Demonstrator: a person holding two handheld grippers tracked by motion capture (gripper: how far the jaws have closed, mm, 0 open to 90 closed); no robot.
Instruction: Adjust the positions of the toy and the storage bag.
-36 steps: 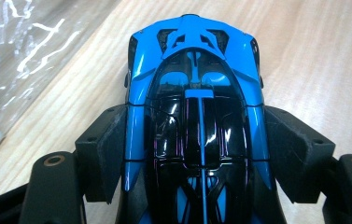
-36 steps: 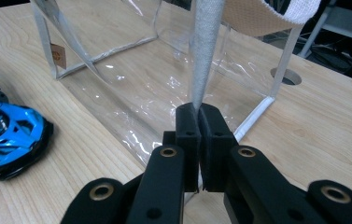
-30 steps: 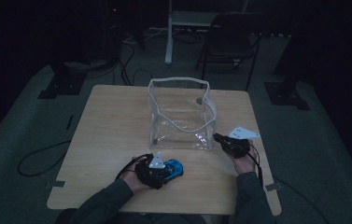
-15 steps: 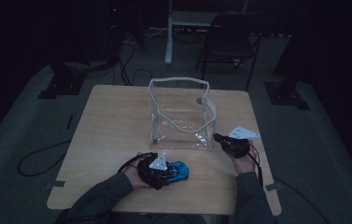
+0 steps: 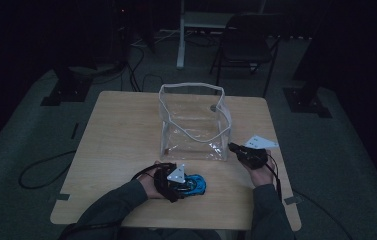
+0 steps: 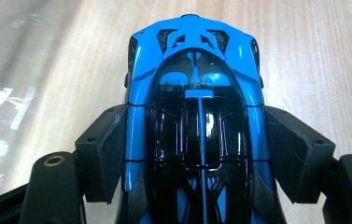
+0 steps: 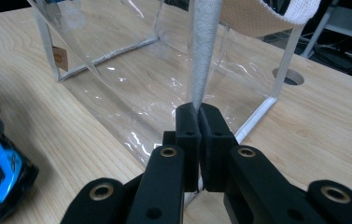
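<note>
A blue and black toy car (image 6: pixel 194 121) is seen near the front edge of a wooden table (image 5: pixel 121 135), held between the pads of the left gripper (image 5: pixel 178 181), which are closed against its two sides – the nose of the car points away from the gripper's camera. Whether the wheels rest on the wood or are just off it cannot be told. Behind the car and a little to its right, near the middle of the table, a clear plastic bag (image 5: pixel 192 125) with white edging stands upright, its mouth open at the top. A white strap (image 7: pixel 203 51) of the bag is pinched at its lower end by the right gripper (image 7: pixel 197 116), whose jaws are shut tight on it at the bag's near right corner, so the bag is steadied. A white sheet (image 5: pixel 261 142) lies just beyond that hand. The step in hand is judged to be the pick-up of the car, with the bag held ready. For the next move, the car would need to be lifted above the rim and lowered through the mouth – the strap kept pinched so the soft walls are not pushed over.
</note>
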